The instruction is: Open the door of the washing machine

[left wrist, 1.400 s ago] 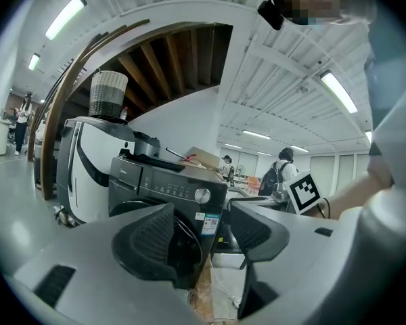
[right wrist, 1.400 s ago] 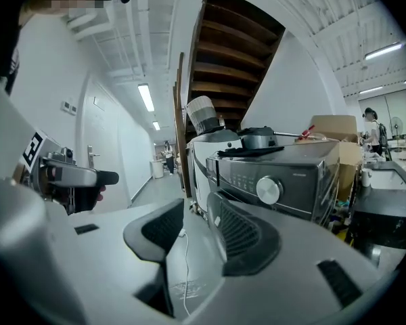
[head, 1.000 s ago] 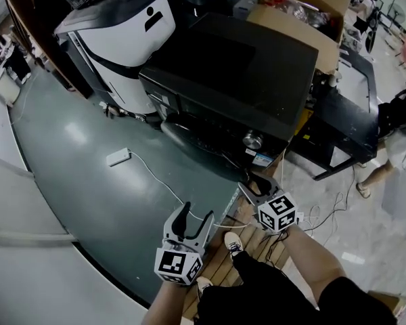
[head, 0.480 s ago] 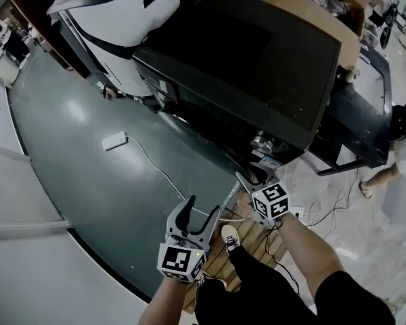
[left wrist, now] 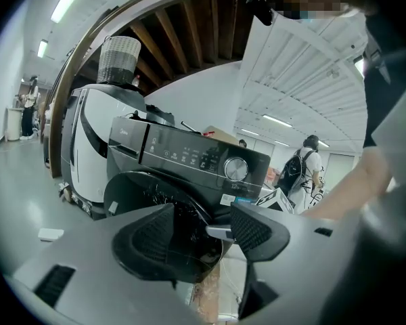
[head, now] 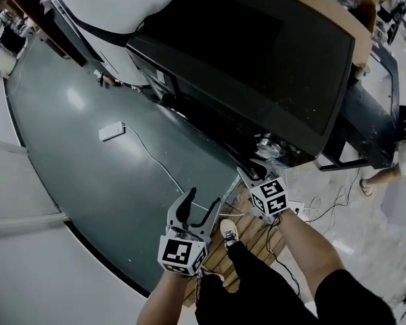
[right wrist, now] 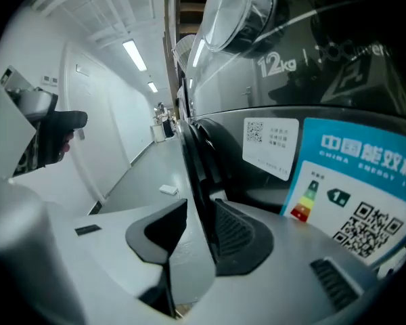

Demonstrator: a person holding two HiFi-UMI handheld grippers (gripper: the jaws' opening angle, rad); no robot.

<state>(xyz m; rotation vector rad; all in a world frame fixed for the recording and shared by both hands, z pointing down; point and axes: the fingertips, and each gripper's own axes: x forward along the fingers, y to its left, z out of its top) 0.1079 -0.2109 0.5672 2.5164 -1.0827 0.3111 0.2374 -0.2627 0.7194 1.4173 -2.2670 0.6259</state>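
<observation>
Upright washing machine door (right wrist: 193,168) edge between closing jaws of right gripper (right wrist: 200,212); left gripper (left wrist: 201,212) jaws apart.

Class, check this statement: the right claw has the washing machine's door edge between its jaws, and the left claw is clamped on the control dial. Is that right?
Not quite. The left claw is open and empty, short of the dial, as the left gripper view shows. The rest holds: the right claw is closing with the door edge between its jaws.
</observation>
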